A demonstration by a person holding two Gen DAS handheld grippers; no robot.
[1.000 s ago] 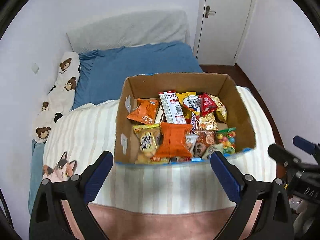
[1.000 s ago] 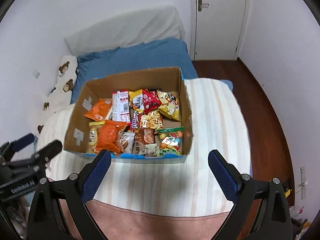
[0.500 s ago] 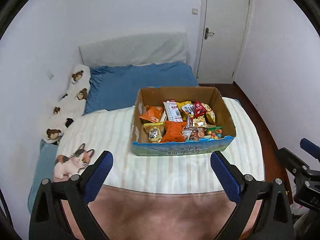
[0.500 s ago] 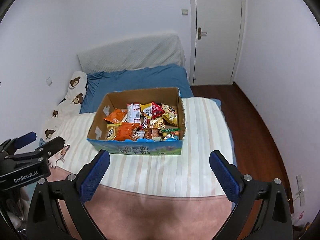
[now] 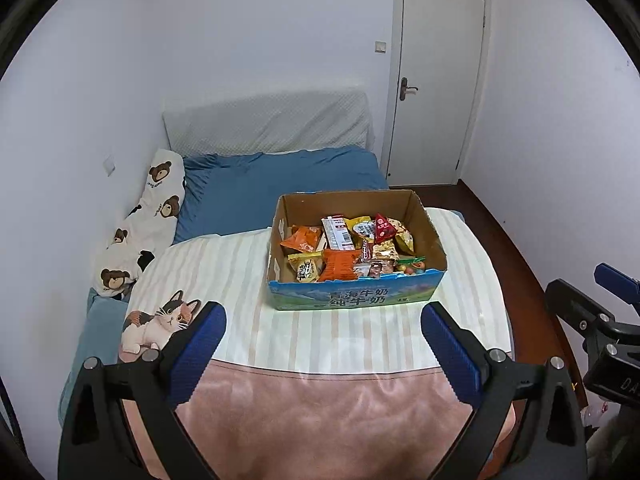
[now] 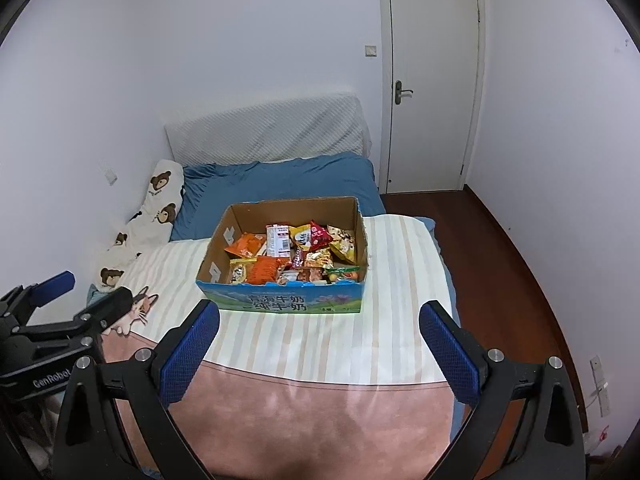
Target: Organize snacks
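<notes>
An open cardboard box [image 5: 352,298] with a blue printed front stands on the striped blanket [image 5: 224,272] on the bed. It also shows in the right wrist view [image 6: 280,302]. It holds several snack packets, among them an orange bag [image 5: 340,266] and a red packet [image 5: 384,228]. My left gripper [image 5: 322,346] is open and empty, well back from the box over the pink blanket end. My right gripper [image 6: 319,348] is open and empty too, at the same distance. Each gripper shows at the edge of the other's view.
A bear-print pillow [image 5: 148,216] lies along the left wall. A blue sheet [image 5: 280,184] and grey headboard [image 5: 268,124] lie behind the box. A white door [image 5: 436,80] and wooden floor [image 6: 500,264] are to the right. A cat print [image 5: 160,320] marks the blanket's left corner.
Both grippers have pulled back and up from the box, which now looks smaller and farther away. Both stay open and empty.
</notes>
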